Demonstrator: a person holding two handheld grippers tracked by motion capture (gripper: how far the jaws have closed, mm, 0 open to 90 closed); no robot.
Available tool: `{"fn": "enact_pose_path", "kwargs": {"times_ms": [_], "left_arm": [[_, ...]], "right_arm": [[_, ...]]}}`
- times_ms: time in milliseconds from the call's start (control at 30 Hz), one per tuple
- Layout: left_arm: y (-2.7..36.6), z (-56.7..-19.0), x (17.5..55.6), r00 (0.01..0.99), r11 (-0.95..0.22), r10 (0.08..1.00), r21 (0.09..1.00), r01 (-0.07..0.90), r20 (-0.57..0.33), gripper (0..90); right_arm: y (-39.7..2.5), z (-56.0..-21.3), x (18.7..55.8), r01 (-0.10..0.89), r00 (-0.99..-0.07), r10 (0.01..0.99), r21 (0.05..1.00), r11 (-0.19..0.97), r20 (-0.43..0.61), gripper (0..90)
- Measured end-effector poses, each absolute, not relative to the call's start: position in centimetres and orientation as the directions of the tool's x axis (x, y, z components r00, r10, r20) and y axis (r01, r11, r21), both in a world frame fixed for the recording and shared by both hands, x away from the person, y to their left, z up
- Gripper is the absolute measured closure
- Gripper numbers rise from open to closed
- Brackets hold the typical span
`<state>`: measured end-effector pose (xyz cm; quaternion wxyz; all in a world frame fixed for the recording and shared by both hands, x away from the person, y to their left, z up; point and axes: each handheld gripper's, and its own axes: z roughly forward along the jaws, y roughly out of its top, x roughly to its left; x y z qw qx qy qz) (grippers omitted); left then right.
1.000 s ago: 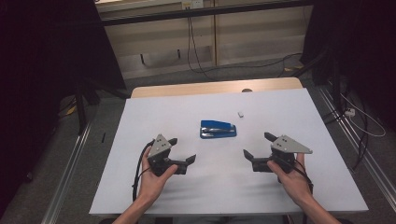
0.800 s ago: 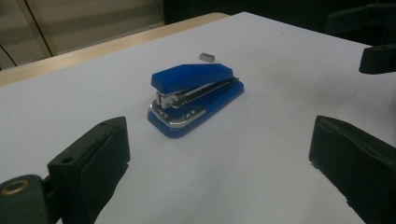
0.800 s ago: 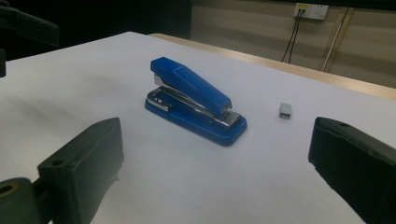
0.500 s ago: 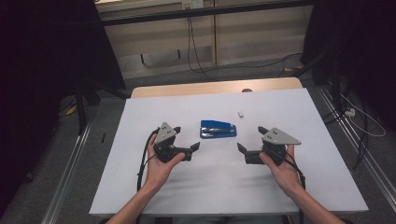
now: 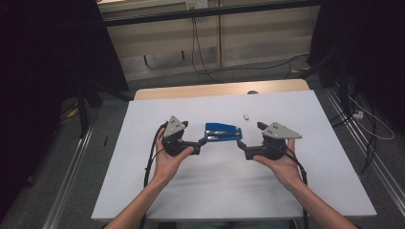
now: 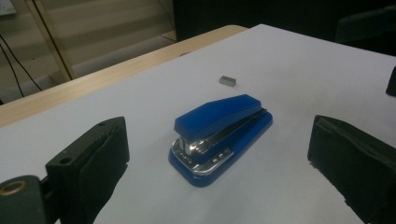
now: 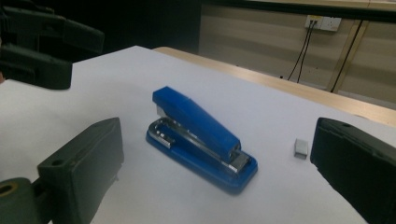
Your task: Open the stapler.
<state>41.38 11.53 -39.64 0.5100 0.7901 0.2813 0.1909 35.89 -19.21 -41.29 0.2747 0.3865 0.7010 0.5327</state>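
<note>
Between the two sets of tongs sits the blue stapler, and this looks like the approach step. The left gripper hangs just off one end, jaws spread wide, gripping nothing; in its own view the stapler lies square between the jaws. The right gripper mirrors it at the other end, equally wide and empty. Next, I'd say, each must ease in and close. Beyond the stapler lies a small staple block on the white table.

Blue stapler on the white table, between wide-apart jaws of the right tool, untouched.
</note>
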Motion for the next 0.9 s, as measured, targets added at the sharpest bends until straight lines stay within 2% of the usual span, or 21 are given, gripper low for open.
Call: {"fn": "enact_pose_path", "kwargs": {"times_ms": [233,500,533,667,767,800,900], "left_arm": [[10.9,-39.5,42.6,0.759,-0.309,0.651,0.92,0.243,0.018,5.6],[10.5,-39.6,44.6,0.75,-0.29,0.662,0.922,0.256,0.001,5.8],[10.5,-39.9,45.0,0.744,-0.299,0.667,0.923,0.241,0.022,5.9],[10.9,-40.5,45.5,0.744,-0.302,0.669,0.914,0.269,0.002,6.1],[11.1,-40.7,45.5,0.742,-0.325,0.67,0.904,0.278,0.013,7.2],[11.4,-41.1,45.5,0.748,-0.313,0.664,0.904,0.291,-0.011,7.7],[11.5,-41.5,45.3,0.751,-0.327,0.66,0.895,0.305,-0.015,7.6]], "right_arm": [[-18.9,-41.0,37.1,0.25,-0.552,0.833,0.961,0.12,0.039,3.9],[-18.2,-42.0,38.7,0.267,-0.556,0.829,0.957,0.113,0.058,14.2],[-17.9,-42.4,39.2,0.277,-0.546,0.835,0.956,0.097,0.073,17.8],[-17.1,-43.1,39.6,0.279,-0.559,0.827,0.952,0.128,0.053,19.0],[-16.8,-43.2,39.5,0.283,-0.571,0.819,0.949,0.138,0.051,23.3],[-16.7,-43.3,39.5,0.294,-0.58,0.812,0.946,0.136,0.064,26.1],[-16.6,-43.5,39.5,0.297,-0.581,0.812,0.944,0.145,0.058,27.0]]}}
